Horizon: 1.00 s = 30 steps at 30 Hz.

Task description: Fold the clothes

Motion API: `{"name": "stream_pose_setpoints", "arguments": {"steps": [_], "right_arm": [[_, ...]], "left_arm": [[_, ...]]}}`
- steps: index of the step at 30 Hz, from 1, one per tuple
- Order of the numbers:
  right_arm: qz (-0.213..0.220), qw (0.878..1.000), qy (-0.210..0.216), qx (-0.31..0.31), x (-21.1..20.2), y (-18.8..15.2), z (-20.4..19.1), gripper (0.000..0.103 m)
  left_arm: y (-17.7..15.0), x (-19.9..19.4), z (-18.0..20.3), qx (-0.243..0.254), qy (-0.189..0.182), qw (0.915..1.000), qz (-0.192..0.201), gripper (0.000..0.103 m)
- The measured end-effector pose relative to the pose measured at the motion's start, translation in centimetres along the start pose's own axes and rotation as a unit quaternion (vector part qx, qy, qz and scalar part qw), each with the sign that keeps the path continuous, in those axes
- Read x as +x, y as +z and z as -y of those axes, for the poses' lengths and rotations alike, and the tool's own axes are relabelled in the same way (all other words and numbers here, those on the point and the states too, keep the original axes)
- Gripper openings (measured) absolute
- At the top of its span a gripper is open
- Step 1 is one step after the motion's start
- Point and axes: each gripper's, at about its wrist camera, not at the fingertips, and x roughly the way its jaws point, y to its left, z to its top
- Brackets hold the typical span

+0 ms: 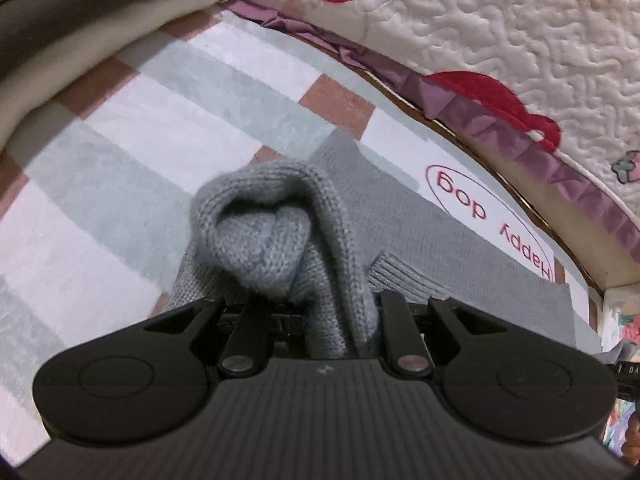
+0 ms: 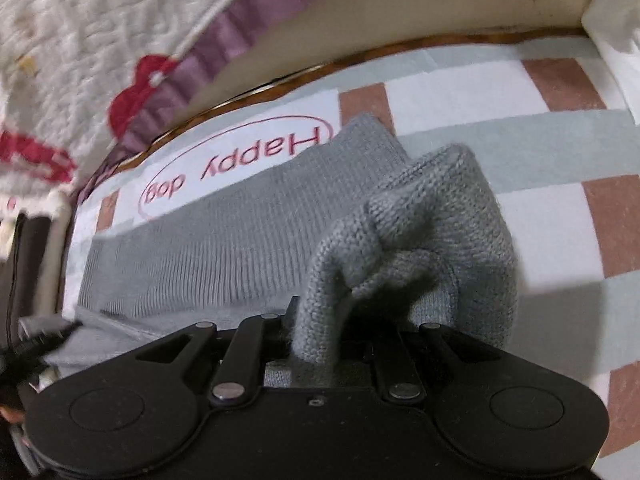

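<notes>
Your left gripper (image 1: 320,300) is pinching a bunched fold of the grey knit sweater (image 1: 260,236); its jaws are closed right down on the wool, which is bulging up in front of the camera and hiding the fingertips. Your right gripper (image 2: 320,336) is doing the same, closed tight on another gathered corner of the sweater (image 2: 424,232), with the knit draping over the linkage.

Beyond the held folds, the rest of the sweater is lying flat on the checked blanket (image 1: 120,152), its ribbed edge stretching between the two views. The blanket is showing white, pale green and brown squares. Just beside the sweater's far edge, one white square is carrying a red oval with the words "Happy dog" (image 2: 236,168), reading upside down to both cameras.

Past the blanket's edge, a white quilted cover (image 1: 520,40) with red shapes and a purple frill is hanging.
</notes>
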Motion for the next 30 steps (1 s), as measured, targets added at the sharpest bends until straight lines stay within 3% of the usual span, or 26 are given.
{"name": "stream_pose_setpoints", "arguments": {"steps": [4, 9, 12, 16, 19, 24, 26, 30], "right_arm": [[-0.038, 0.999, -0.010, 0.005, 1.6, 2.2, -0.6, 0.018], [-0.045, 0.999, -0.013, 0.010, 2.1, 2.7, -0.7, 0.018], [-0.041, 0.998, -0.003, 0.038, 1.8, 2.9, -0.1, 0.018], [-0.022, 0.995, 0.027, 0.096, 1.3, 2.9, 1.0, 0.028], [-0.013, 0.992, 0.042, 0.119, 0.9, 2.6, 1.5, 0.032], [0.030, 0.986, 0.087, 0.143, -1.0, 3.0, 1.4, 0.035], [0.071, 0.983, 0.109, 0.132, -2.2, 2.6, 1.1, 0.038], [0.166, 0.981, 0.100, 0.021, -4.6, -0.7, -0.2, 0.049]], "left_arm": [[0.3, 0.8, -0.4, 0.027, -0.011, 0.9995, -0.012, 0.019], [0.3, 0.7, -0.3, 0.069, -0.024, 0.9970, -0.026, 0.021], [0.6, 0.3, -0.7, 0.066, -0.046, 0.9964, -0.029, 0.022], [1.5, -1.2, -2.3, 0.015, -0.114, 0.9931, -0.023, 0.039], [1.7, -2.2, -2.4, 0.022, -0.126, 0.9918, -0.012, 0.042], [1.8, -3.8, -2.1, 0.051, -0.130, 0.9902, 0.006, 0.045], [1.8, -4.4, -2.0, 0.063, -0.131, 0.9893, 0.013, 0.049], [1.9, -5.7, -1.7, 0.086, -0.134, 0.9869, 0.027, 0.055]]}}
